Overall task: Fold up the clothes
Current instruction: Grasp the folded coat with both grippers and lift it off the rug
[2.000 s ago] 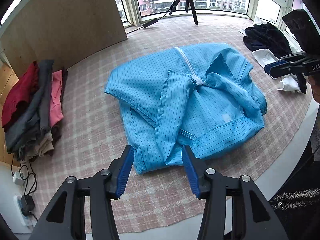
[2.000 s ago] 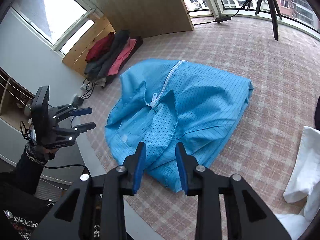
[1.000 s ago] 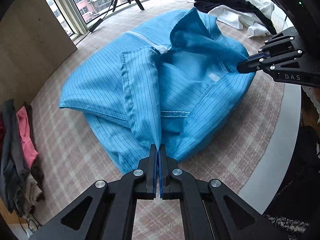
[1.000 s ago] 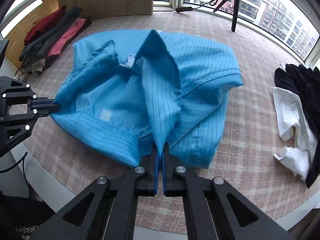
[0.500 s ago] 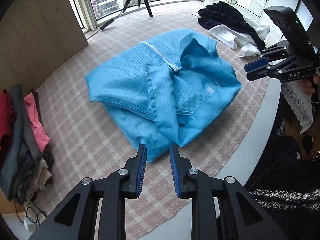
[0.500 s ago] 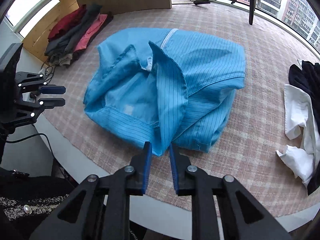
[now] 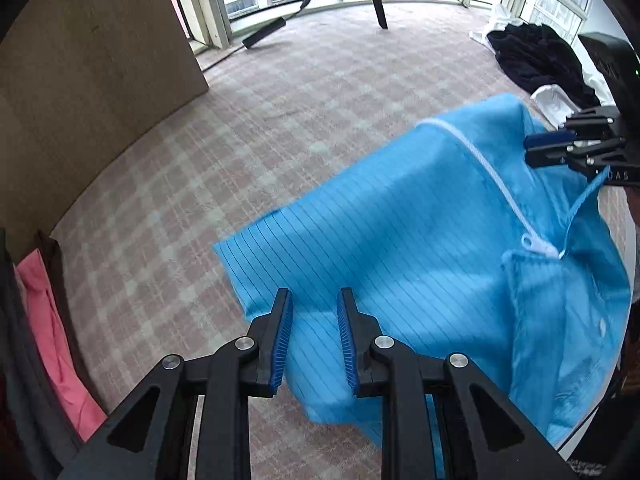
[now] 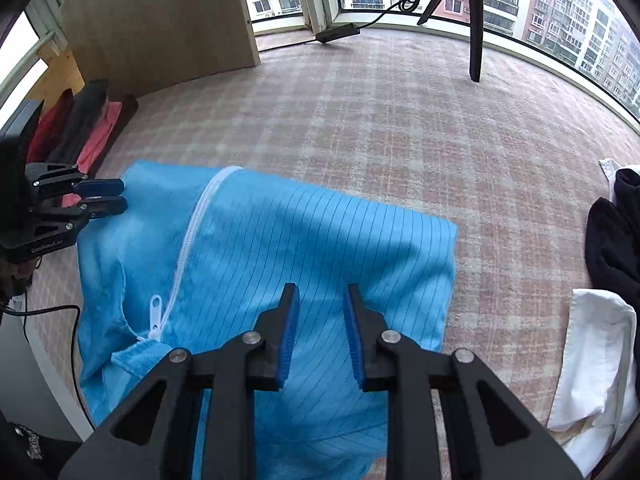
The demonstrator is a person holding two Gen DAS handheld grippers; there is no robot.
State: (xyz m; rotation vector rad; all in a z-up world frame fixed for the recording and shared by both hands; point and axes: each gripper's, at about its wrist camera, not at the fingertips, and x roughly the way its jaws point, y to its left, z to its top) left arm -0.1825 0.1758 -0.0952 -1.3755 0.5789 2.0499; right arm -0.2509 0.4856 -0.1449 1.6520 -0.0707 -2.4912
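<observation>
A light blue striped garment (image 7: 400, 240) with a white zip (image 7: 492, 184) lies folded on the checked tablecloth (image 7: 280, 100). My left gripper (image 7: 314, 294) hovers over its left corner, fingers a little apart, nothing pinched between the pads. In the right wrist view the same garment (image 8: 320, 232) fills the lower middle. My right gripper (image 8: 320, 288) hangs over its right part; its jaws are closing, with the cloth below them and not between the pads. Each gripper shows in the other's view: the right gripper (image 7: 532, 148) and the left gripper (image 8: 116, 196).
A stack of red, grey and pink clothes (image 7: 40, 320) lies at the left edge. Dark clothes (image 7: 536, 56) and a white garment (image 8: 592, 360) lie on the right. A tripod (image 8: 476, 20) and a wooden board (image 7: 80, 60) stand at the back.
Both grippers were shut on near edges of the blue garment a second ago. They have let go, opened, and moved apart over the garment's left and right sides.
</observation>
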